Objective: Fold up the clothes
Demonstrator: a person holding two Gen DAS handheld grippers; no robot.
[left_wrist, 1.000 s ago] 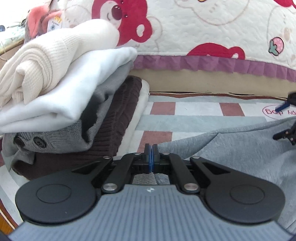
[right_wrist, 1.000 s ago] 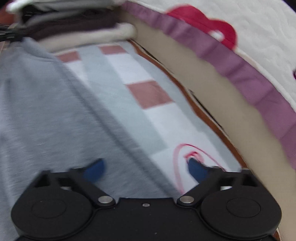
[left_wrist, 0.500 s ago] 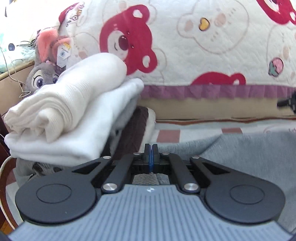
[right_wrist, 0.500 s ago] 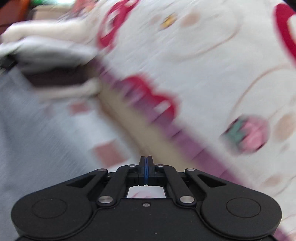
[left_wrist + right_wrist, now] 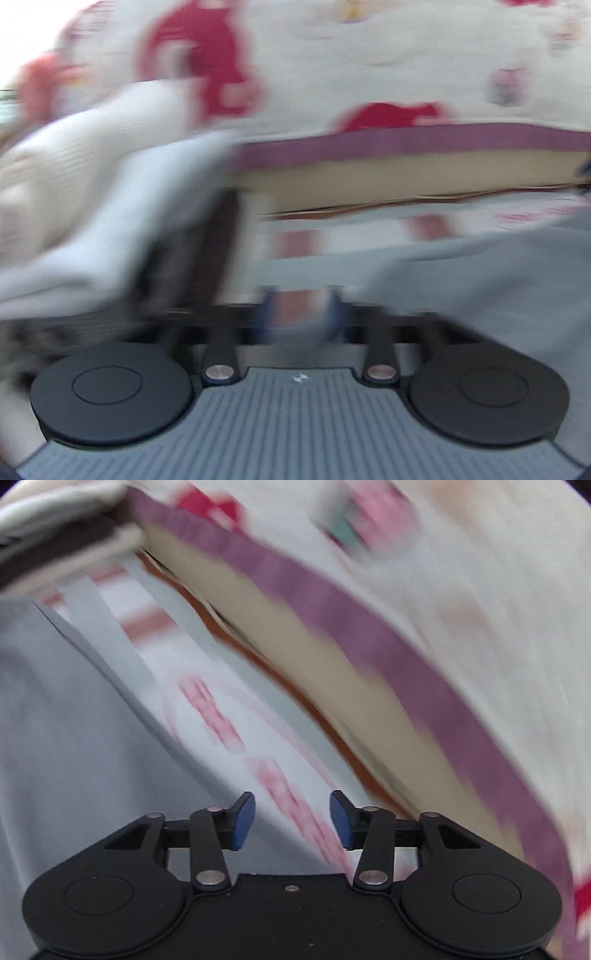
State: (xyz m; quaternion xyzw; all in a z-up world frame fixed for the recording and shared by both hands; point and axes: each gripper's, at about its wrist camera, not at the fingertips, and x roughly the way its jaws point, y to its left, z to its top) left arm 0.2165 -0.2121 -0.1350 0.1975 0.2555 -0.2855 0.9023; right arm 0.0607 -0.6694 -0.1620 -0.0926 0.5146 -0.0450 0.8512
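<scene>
A grey garment (image 5: 480, 280) lies spread on the checked mat; in the right wrist view this garment (image 5: 74, 738) fills the left side. My left gripper (image 5: 299, 310) is blurred, its jaws are opening, and the blue pads stand apart at the garment's left edge without pressing on it. My right gripper (image 5: 292, 819) points down at the mat's red round logo (image 5: 236, 716) just right of the garment's edge. Its jaws are opening with nothing between them.
A stack of folded clothes (image 5: 92, 206) in cream, white, grey and brown rises at the left; the stack (image 5: 55, 542) also shows top left in the right wrist view. A bed side with purple trim (image 5: 369, 627) and a bear-print quilt (image 5: 369, 55) borders the mat.
Both grippers were shut half a second ago and now stand apart. The left no longer pinches the grey cloth. The right view has swung from the quilt down to the mat.
</scene>
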